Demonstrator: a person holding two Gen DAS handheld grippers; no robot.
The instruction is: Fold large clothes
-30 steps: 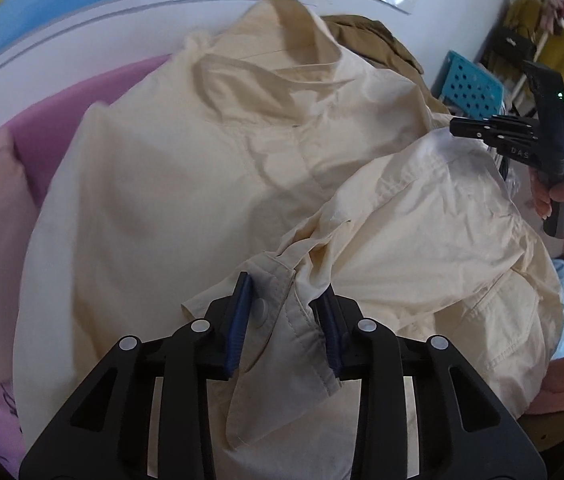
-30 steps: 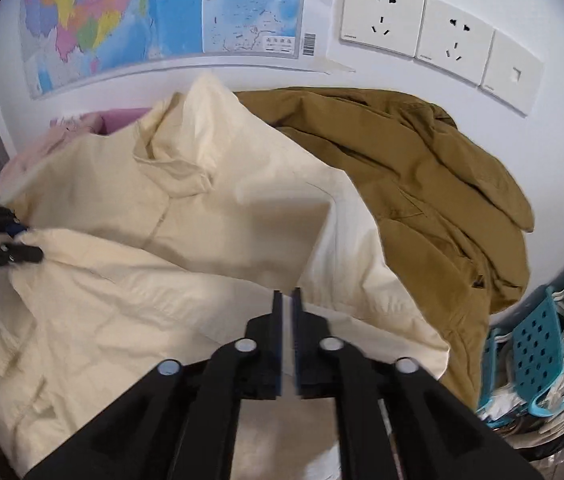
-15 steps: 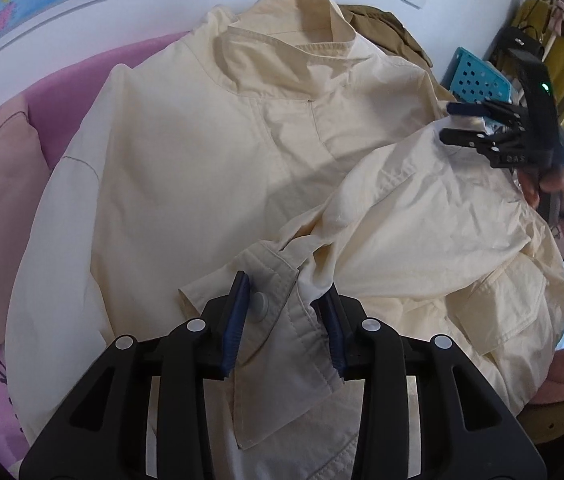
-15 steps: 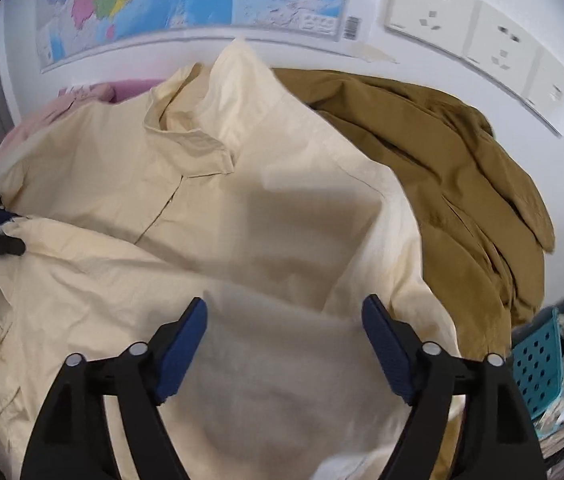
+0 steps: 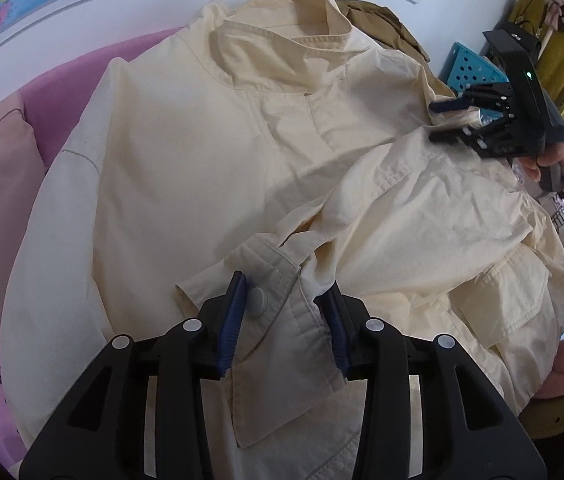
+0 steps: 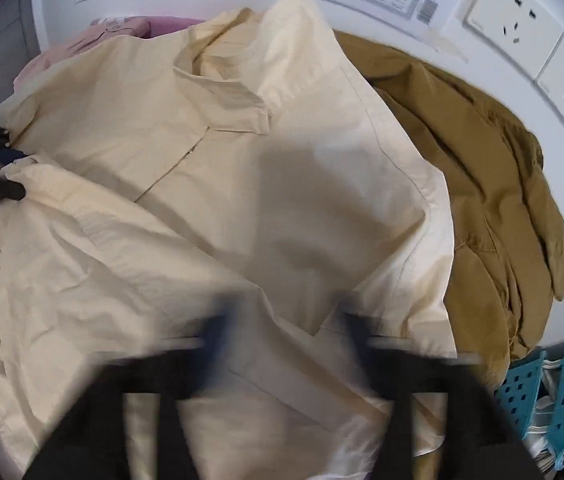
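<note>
On the pink bed, the cream jacket cuff lies between the left gripper jaws, opening; the right gripper jaws, closing, must be seated squarely over the fold edge.

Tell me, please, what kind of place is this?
Probably a room in a home, perhaps a bedroom: a wall map, wall sockets, a pink bedcover under the cream shirt, a blue plastic basket.

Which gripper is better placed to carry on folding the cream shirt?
Left gripper: the cream shirt's buttoned cuff lies between its opening jaws. The right gripper's jaws are closing.
</note>
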